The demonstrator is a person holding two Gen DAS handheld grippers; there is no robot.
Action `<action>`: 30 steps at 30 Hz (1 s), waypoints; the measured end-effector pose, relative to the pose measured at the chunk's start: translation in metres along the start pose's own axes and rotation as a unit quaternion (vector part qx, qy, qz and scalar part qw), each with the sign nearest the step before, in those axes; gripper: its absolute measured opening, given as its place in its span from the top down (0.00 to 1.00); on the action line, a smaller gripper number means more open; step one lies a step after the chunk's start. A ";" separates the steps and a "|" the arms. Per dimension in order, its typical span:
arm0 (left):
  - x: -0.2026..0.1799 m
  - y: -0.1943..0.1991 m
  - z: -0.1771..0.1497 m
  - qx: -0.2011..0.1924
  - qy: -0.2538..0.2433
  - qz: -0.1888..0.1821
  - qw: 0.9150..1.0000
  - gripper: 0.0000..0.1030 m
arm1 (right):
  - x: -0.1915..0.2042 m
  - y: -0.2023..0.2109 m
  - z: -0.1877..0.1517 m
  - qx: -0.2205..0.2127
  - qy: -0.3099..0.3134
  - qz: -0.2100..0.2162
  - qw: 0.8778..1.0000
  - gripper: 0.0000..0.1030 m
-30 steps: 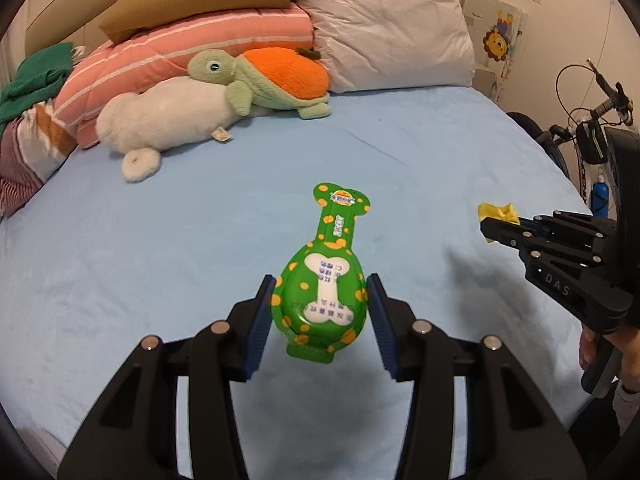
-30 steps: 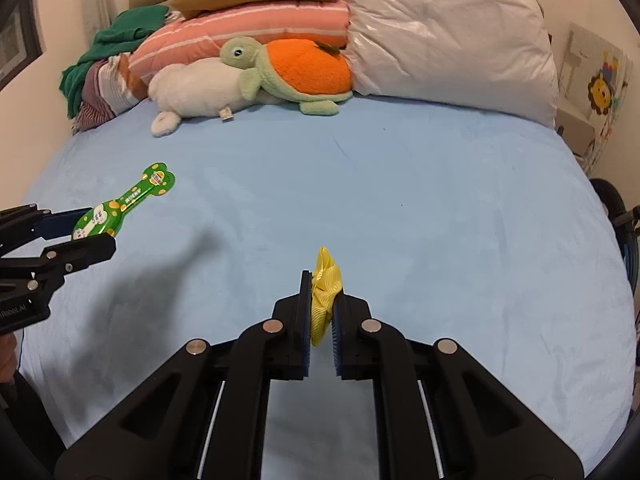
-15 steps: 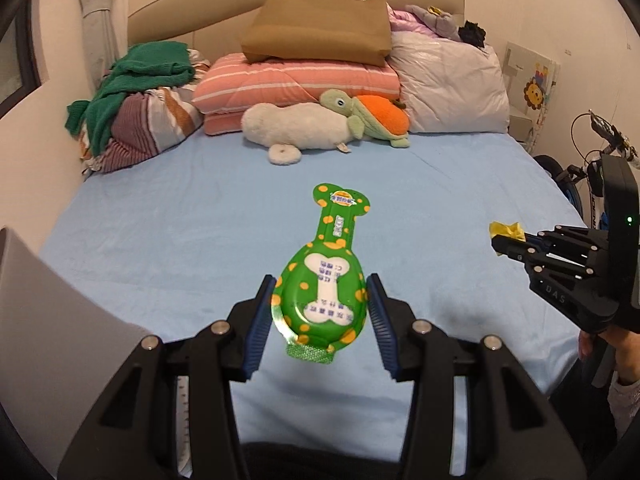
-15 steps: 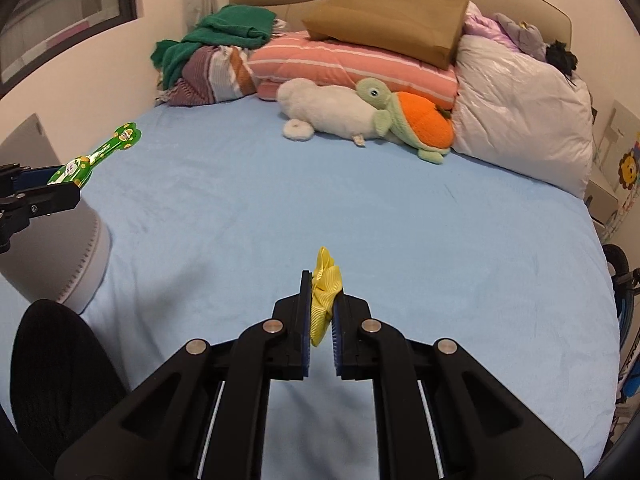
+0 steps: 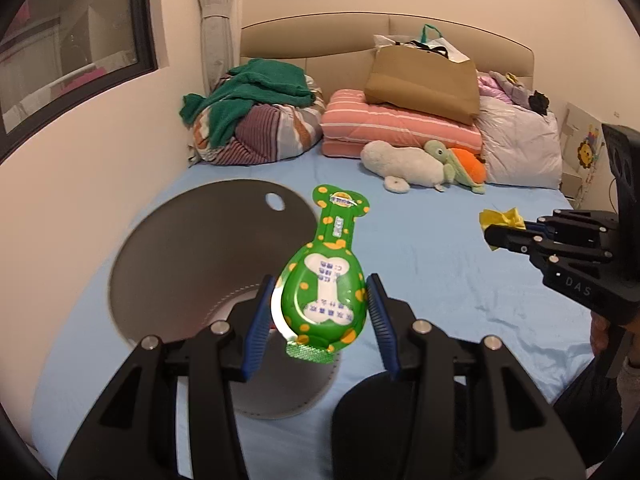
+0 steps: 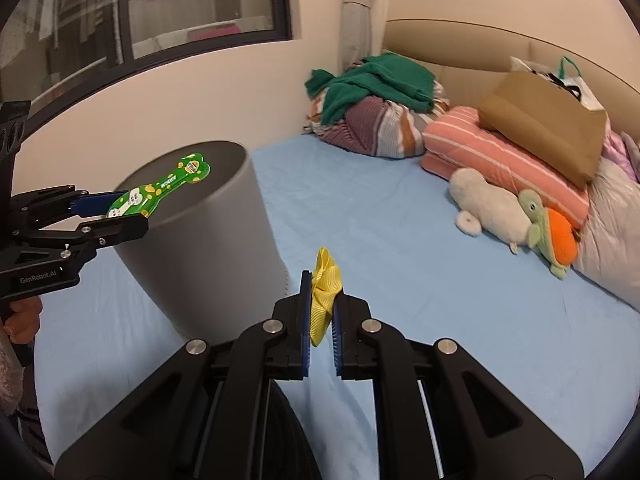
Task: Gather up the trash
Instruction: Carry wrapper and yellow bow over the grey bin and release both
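Green bone-shaped packet sits pinched in the left gripper, poised at the grey bin mouth; yellow ribbon scrap sits clamped in the right gripper just beside the bin; best carry each fully past the rim before releasing; pillows lie beyond.

**Readable lettering on the two grippers**

"GenRobot.AI" stands in pale letters on the black body of the left gripper, seen from the right wrist view. "DAS" — the visible end of a longer mark — stands on the body of the right gripper in the left wrist view. The green bone-shaped package carries small printed characters, too fine to read.
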State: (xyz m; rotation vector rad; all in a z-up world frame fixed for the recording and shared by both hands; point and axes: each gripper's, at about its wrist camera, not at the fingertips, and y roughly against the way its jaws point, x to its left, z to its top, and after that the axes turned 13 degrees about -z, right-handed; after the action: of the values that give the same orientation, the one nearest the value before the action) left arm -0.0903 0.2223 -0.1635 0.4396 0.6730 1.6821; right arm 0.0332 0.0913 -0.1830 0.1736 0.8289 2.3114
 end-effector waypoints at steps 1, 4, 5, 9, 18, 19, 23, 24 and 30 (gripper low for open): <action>0.006 0.007 0.000 -0.001 0.000 0.010 1.000 0.55 | 0.011 0.000 0.009 -0.003 0.009 0.009 1.000 0.93; 0.027 0.025 0.002 -0.006 0.009 0.028 1.000 0.55 | 0.039 0.001 0.033 -0.012 0.031 0.036 0.999 0.93; 0.034 0.029 0.003 -0.007 0.013 0.032 0.999 0.55 | 0.049 0.002 0.042 -0.015 0.039 0.045 0.998 0.93; 0.061 0.046 0.009 -0.013 0.036 0.043 0.998 0.55 | 0.082 0.004 0.068 -0.023 0.066 0.073 0.995 0.93; 0.090 0.069 0.020 -0.038 0.044 0.053 0.997 0.55 | 0.127 -0.006 0.122 -0.026 0.112 0.106 0.988 0.93; 0.091 0.072 0.020 -0.042 0.042 0.055 0.997 0.55 | 0.129 -0.006 0.126 -0.026 0.115 0.107 0.987 0.93; 0.096 0.075 0.027 -0.051 0.035 0.052 0.997 0.55 | 0.139 -0.011 0.140 -0.026 0.122 0.110 0.986 0.92; 0.097 0.075 0.030 -0.052 0.035 0.051 0.997 0.55 | 0.141 -0.012 0.141 -0.024 0.123 0.112 0.986 0.92; 0.107 0.061 0.038 -0.039 0.031 0.050 0.997 0.53 | 0.156 -0.038 0.140 0.014 0.131 0.104 0.986 0.47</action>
State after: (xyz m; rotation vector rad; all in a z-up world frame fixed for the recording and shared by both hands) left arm -0.1363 0.3265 -0.1029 0.3707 0.6366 1.8163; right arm -0.0196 0.2839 -0.1102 -0.0347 1.0164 2.5563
